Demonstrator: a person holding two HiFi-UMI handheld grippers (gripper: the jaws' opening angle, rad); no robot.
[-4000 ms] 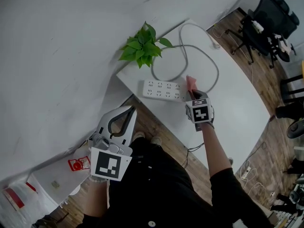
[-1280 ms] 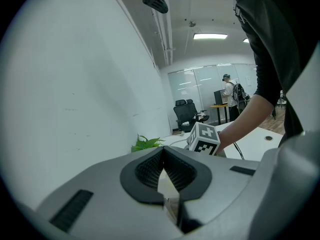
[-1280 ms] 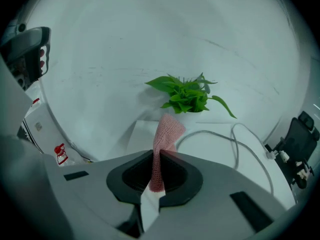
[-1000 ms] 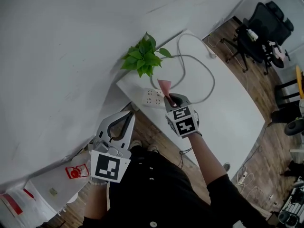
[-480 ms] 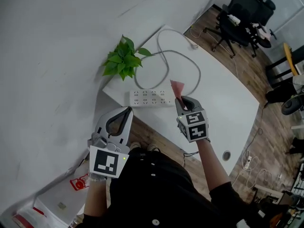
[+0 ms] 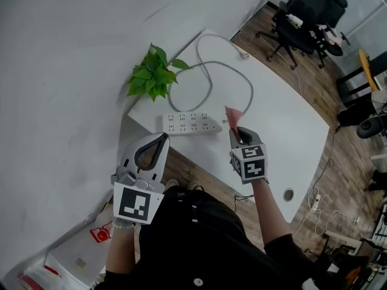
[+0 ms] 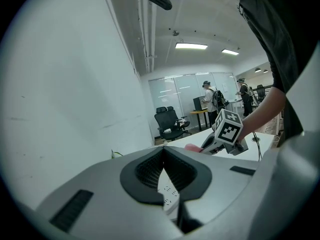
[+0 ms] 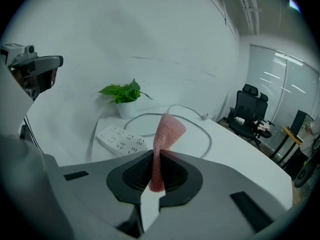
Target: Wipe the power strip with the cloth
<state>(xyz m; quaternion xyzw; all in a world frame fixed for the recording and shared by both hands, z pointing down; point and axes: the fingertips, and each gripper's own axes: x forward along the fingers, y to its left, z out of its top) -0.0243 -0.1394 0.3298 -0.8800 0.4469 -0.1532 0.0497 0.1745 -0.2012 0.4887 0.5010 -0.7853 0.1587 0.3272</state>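
A white power strip (image 6: 190, 124) lies near the left corner of the white table (image 6: 284, 132), its grey cable (image 6: 233, 71) looping away behind it. In the right gripper view the power strip (image 8: 124, 139) lies ahead and to the left. My right gripper (image 6: 237, 133) is shut on a pink cloth (image 6: 233, 114) that sticks up from its jaws, held above the table just right of the strip; the cloth (image 8: 165, 139) stands upright between the jaws. My left gripper (image 6: 158, 139) is shut with nothing in it, off the table's near edge, below the strip's left end.
A small green potted plant (image 6: 152, 74) stands at the table's corner beside the strip. A white wall runs along the left. Black office chairs (image 6: 305, 11) stand on the wooden floor beyond the table. People stand far off in the left gripper view.
Four seconds ago the cloth was at the strip's right end, a second ago over the strip's middle. Now my right gripper holds it up just right of the strip. The left gripper stayed put.
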